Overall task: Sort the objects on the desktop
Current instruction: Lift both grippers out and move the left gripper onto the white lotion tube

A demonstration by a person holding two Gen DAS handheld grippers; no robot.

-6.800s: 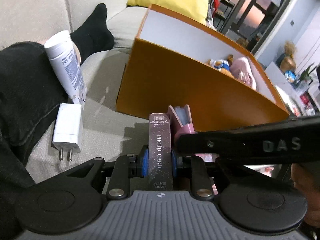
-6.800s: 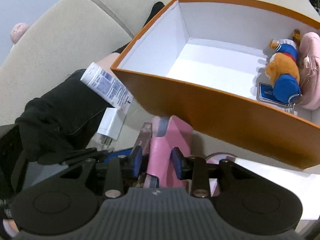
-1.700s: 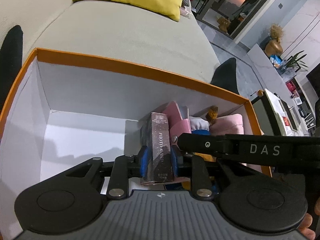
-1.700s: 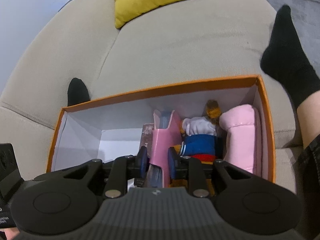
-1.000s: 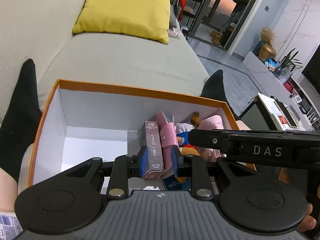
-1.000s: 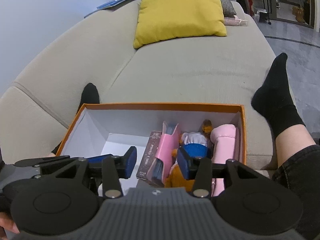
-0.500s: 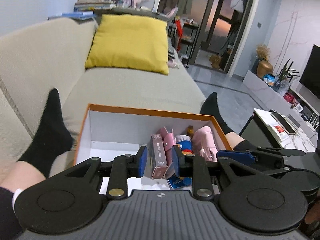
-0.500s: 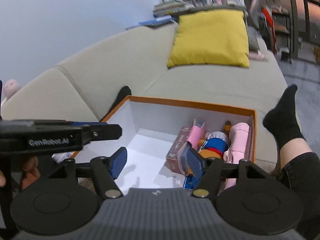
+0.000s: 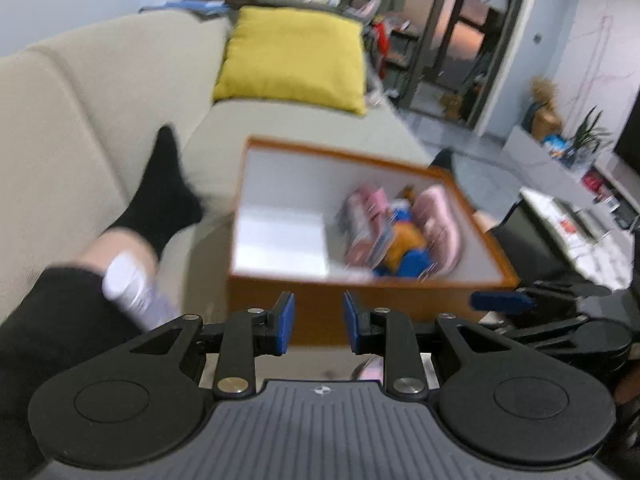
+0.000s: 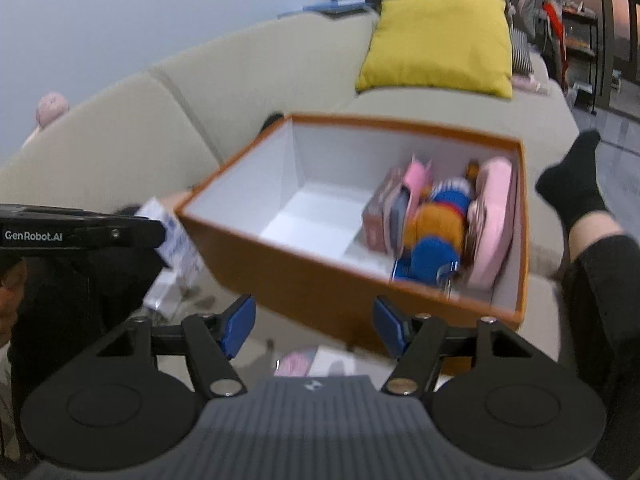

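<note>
**Both grippers clear of the box, next item to be fetched**

We judge the step in hand to be the reach for the next loose item. Our left gripper (image 9: pixel 316 322) holds nothing, its blue pads only a narrow gap apart; our right gripper (image 10: pixel 314 326) is empty too, its jaws wide and just easing inward. The orange cardboard box with white inner walls (image 10: pixel 320 276) sits on the beige fabric sofa (image 10: pixel 120 152), and along its right-hand side stand a brown-pink card box (image 10: pixel 378 210), a pink case (image 10: pixel 416 184), a plush toy in orange and blue (image 10: pixel 434 226) and a padded pink pouch (image 10: pixel 494 216).

Outside the box, to its left, a white plastic tube with blue print (image 9: pixel 132 292) leans against a dark trouser leg (image 9: pixel 48 320). Something small and white lies below it in the right wrist view, too blurred to name.

To do this well, we would widen the left gripper before coming down, since the tube looks rounder than the present gap. Its skin seems smooth and slippery, so we would grip across the middle of its body, not the tapering end, and squeeze gently: soft tubes dent. The sofa cloth gives underfoot, so we approach slowly.
</note>
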